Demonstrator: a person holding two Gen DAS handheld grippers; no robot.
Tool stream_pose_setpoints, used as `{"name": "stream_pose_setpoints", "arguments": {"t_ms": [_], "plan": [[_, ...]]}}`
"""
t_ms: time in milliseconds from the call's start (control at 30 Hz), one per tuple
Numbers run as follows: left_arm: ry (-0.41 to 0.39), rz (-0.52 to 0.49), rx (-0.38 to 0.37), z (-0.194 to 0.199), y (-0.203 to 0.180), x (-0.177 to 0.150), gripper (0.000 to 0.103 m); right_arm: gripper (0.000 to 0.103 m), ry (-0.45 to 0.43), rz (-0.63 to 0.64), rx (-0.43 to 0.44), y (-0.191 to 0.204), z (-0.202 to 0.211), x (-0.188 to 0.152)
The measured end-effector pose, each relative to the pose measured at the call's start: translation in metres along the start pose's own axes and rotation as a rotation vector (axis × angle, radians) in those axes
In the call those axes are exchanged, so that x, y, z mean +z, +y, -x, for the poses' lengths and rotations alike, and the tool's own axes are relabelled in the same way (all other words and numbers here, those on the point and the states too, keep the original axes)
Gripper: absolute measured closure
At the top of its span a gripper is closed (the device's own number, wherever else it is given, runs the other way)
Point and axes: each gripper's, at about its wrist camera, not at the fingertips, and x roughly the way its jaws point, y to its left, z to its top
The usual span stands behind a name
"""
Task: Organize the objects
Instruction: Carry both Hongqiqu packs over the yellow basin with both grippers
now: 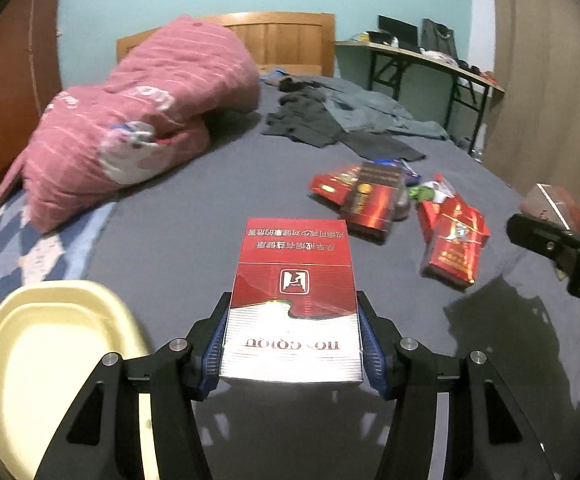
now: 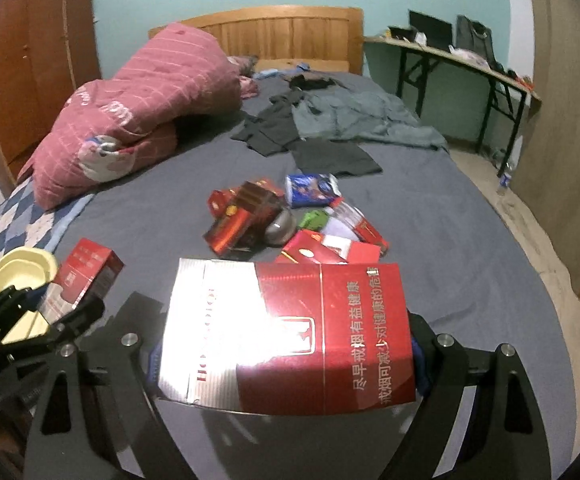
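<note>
Two hand-held grippers above a grey bed sheet (image 2: 450, 220), each carrying a red-and-white cigarette pack. The left gripper (image 1: 292, 344) clamps its pack (image 1: 294, 300) by the long side faces, blue pads pressed on both sides, pack pointing away from the camera. The right gripper (image 2: 286, 356) is closed on a second pack (image 2: 290, 336) held crosswise, so its jaws stand wider. The likely destination, a cream plastic basin (image 1: 50, 344), lies at the near left, just beside the left gripper. The remaining clutter, a pile of red packs and small packets (image 2: 290, 224), sits in the middle of the bed, with a pink quilt (image 1: 138, 120) at far left and dark clothes (image 2: 330, 128) beyond. To do the step well, judged from this view: bring the left pack over the basin first, keep it level, lower before releasing, and hold the right gripper back to avoid collision.
</note>
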Motion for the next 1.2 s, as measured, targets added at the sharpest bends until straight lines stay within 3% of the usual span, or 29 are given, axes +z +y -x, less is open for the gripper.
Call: {"name": "stream_pose_setpoints", "arguments": {"t_ms": [200,567,700,833,1067,1200], "plan": [[-0.033,0.065,0.074,0.049,0.045,-0.006,0.047,0.015,-0.021,0.049,0.083,0.050,0.019,0.003],[-0.033,0.203,0.249,0.125,0.163,-0.045,0.047,0.015,-0.025,0.204,0.294,0.189,0.031,0.002],[-0.032,0.230,0.299,0.136,0.192,-0.053,0.047,0.015,-0.010,0.247,0.354,0.236,0.027,-0.001],[-0.016,0.254,0.298,0.127,0.211,-0.059,0.047,0.015,0.014,0.299,0.383,0.272,0.015,-0.010],[0.097,0.331,0.251,0.086,0.243,-0.098,0.047,0.015,0.111,0.412,0.406,0.324,-0.026,-0.055],[0.103,0.296,0.259,0.074,0.247,-0.100,0.047,0.015,0.139,0.473,0.402,0.341,-0.040,-0.077]]}}
